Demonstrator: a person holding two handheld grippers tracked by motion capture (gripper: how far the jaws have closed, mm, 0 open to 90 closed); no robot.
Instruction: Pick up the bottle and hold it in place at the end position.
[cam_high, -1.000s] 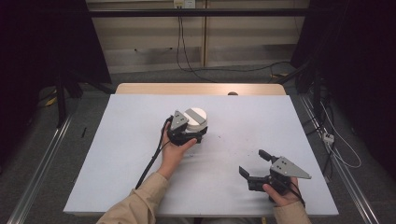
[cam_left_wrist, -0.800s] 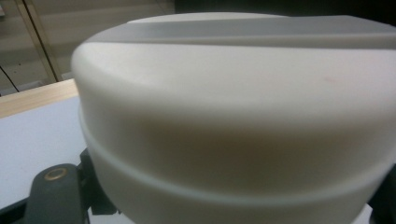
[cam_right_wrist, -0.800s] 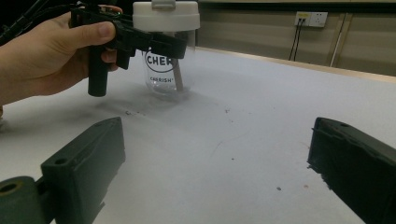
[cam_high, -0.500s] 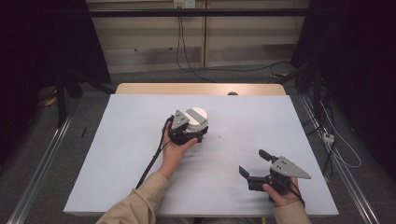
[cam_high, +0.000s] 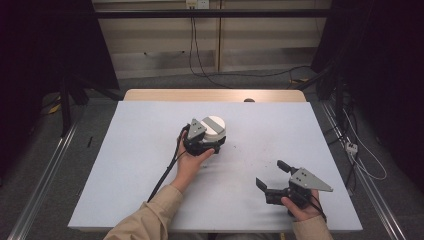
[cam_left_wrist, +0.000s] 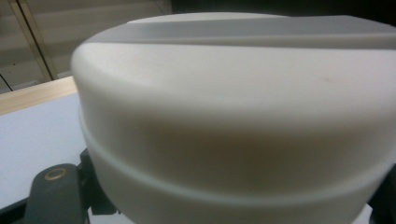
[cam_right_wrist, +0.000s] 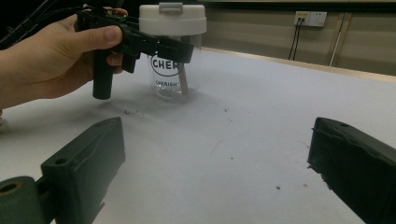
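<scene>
A clear jar with a white lid (cam_high: 214, 127) stands upright near the middle of the table; its label shows in the right gripper view (cam_right_wrist: 170, 70). My left gripper (cam_high: 211, 142) is shut on the jar just under the lid, one jaw on each side. The lid (cam_left_wrist: 233, 116) looms close in the left gripper view, with a black finger (cam_left_wrist: 56, 196) at its lower left. My right gripper (cam_high: 270, 173) hovers low near the table's front right, open with nothing between its fingers (cam_right_wrist: 84, 158). It faces the jar from a distance.
The pale table top (cam_high: 125, 165) carries small dark specks (cam_right_wrist: 224, 110) in front of the jar. A wooden strip (cam_high: 215, 95) runs along the far edge. A cable (cam_high: 165, 175) trails from the left gripper toward the front edge.
</scene>
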